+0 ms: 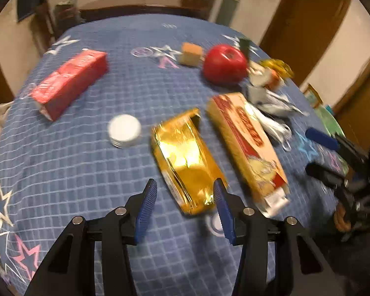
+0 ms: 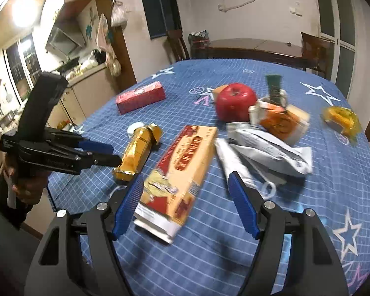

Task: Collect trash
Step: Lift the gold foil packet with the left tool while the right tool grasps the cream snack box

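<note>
The left gripper (image 1: 185, 192) has its jaws part-open astride the gold foil wrapper (image 1: 185, 157) on the counter (image 1: 86, 167), not yet pinching. The right gripper (image 2: 187, 192) gapes wide over the yellow box (image 2: 182, 172). The slick, crinkly foil could slide out if the jaws catch only its edge.

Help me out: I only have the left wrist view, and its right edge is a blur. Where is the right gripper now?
Observer: The right gripper is open. Its fingers stand on either side of the near end of the orange snack box and do not press on it.
Operator: And from the side, has my left gripper reached the gold package?
Observer: Seen from the right wrist, the left gripper has its fingertips at the near end of the gold foil package, which lies flat on the blue tablecloth. I cannot tell whether they touch it.
</note>
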Demonstrator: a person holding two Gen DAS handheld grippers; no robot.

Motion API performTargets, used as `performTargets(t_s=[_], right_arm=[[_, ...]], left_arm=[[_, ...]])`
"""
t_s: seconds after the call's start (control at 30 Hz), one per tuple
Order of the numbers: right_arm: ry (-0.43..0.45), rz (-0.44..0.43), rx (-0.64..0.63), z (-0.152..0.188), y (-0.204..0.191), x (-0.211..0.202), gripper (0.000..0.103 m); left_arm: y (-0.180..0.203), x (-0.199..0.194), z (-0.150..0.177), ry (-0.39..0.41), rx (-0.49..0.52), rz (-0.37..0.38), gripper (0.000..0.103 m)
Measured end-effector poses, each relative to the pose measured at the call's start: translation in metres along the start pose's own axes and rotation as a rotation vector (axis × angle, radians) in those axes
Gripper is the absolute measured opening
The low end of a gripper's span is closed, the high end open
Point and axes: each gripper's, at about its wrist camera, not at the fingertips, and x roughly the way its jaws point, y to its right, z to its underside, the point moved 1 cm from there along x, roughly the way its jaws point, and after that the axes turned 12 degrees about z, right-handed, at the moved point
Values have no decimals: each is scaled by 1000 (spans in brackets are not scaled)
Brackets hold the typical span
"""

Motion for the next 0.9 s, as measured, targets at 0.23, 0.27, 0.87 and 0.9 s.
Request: performTargets(t_s=[0.23, 0.27, 0.87, 0.9], right_arm=[[34, 71, 62, -8, -3, 1, 68], [33, 75, 81, -9, 1, 0, 68], [-51, 68, -18, -7, -40, 31, 66], [-62, 76, -24, -7, -43, 35, 66]], left_arm=[[6, 14, -22, 49, -11, 59, 73], [7, 22, -24, 35, -10, 39, 73], [-28, -84, 36, 350, -150, -133, 26], [-31, -90, 42, 351, -147, -126, 26]])
